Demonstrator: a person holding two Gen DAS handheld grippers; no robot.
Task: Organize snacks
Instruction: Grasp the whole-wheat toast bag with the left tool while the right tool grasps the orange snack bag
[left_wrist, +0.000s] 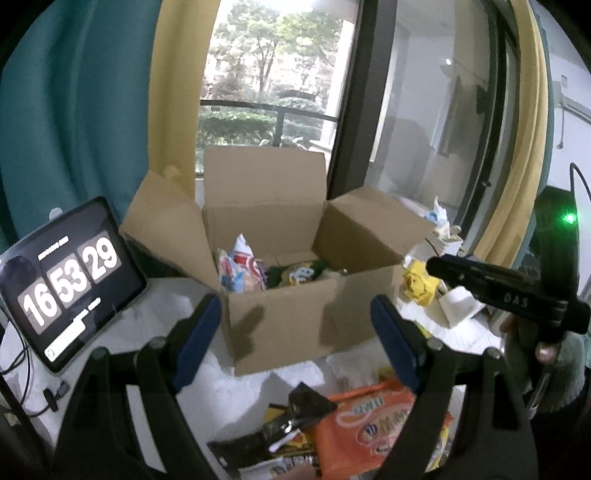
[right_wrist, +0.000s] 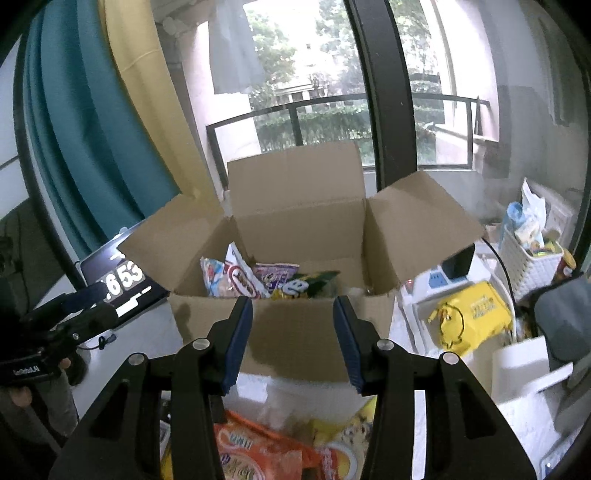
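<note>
Plain brown cardboard box (right_wrist: 295, 332), orange snack packet (right_wrist: 258, 454) with white lettering, near, yellow packet (right_wrist: 472, 317) at right, white basket (right_wrist: 528, 266) far right, teal curtain (left_wrist: 74, 129) left, blue gripper pads (right_wrist: 236, 343), black tablet (left_wrist: 70, 280) with white digits

A tablet (left_wrist: 64, 286) leans at the left end of the white bench (left_wrist: 155, 295), its dark screen showing large white clock digits (16 53 29), with black cables (left_wrist: 22, 373) trailing off its lower edge. Behind it hang a teal curtain (left_wrist: 70, 122) and a pale yellow curtain (left_wrist: 181, 85). A tall window (right_wrist: 306, 92) with a black frame looks out on a balcony railing (right_wrist: 332, 101) and green trees. At the far right stands a white slatted basket (right_wrist: 532, 267) stuffed with small packets, near a white power strip (right_wrist: 439, 280).
</note>
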